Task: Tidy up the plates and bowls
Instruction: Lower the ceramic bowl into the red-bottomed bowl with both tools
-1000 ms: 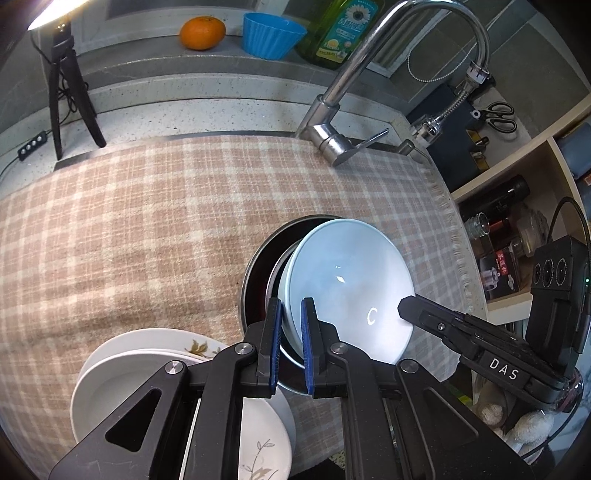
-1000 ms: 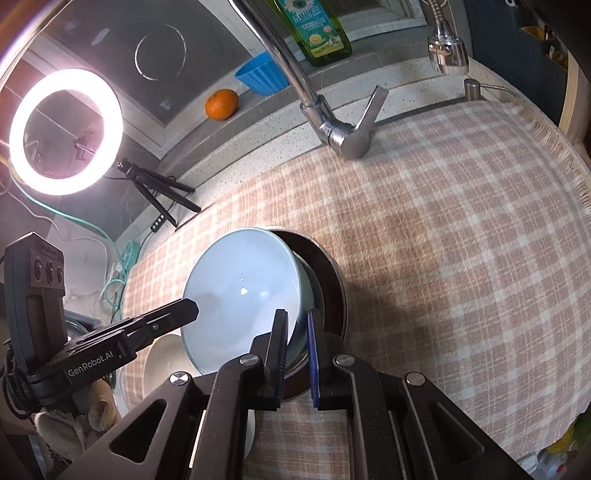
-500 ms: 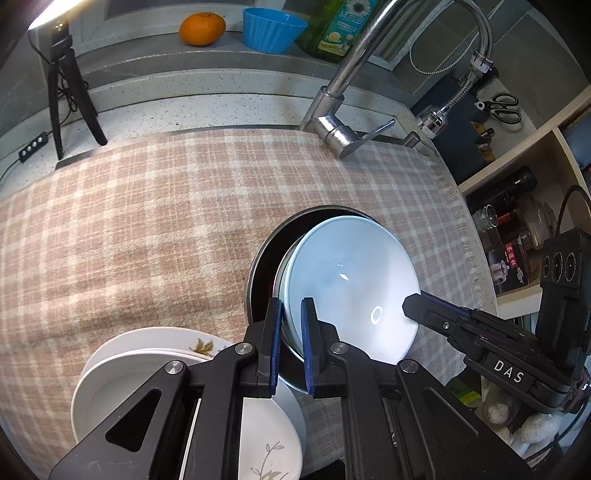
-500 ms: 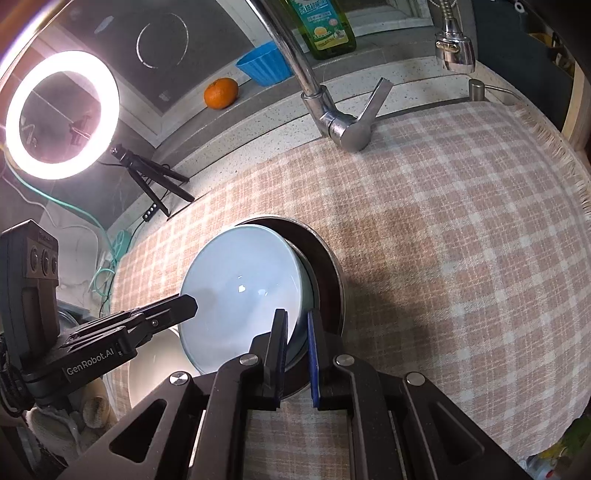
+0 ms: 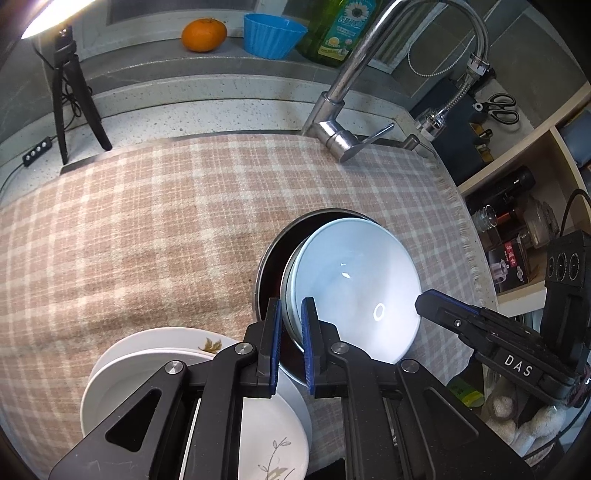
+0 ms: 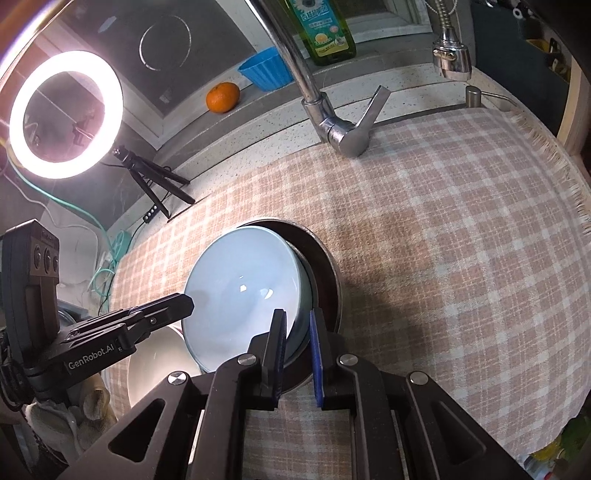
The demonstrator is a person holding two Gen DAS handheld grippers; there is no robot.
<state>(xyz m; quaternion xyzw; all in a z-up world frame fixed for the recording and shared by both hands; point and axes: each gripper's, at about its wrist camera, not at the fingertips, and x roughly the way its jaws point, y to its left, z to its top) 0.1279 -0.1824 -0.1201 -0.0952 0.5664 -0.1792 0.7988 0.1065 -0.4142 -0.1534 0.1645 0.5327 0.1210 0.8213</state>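
Surroundings: a checked cloth covers the tabletop; a tap stands at its far edge, with an orange, a blue cup and a green bottle on the ledge behind.
Light: a ring lamp on a tripod at the far left corner.
Bowls: two pale blue bowls, nested, tilted inside a dark metal pan near the front edge.
Plates: white plates, seemingly two, stacked just left of the pan; the count is unsure.
Left gripper: jaws nearly closed, clamped on the bowls' near rim.
Right gripper: jaws opening, the bowls' opposite rim between them, pads apparently touching.
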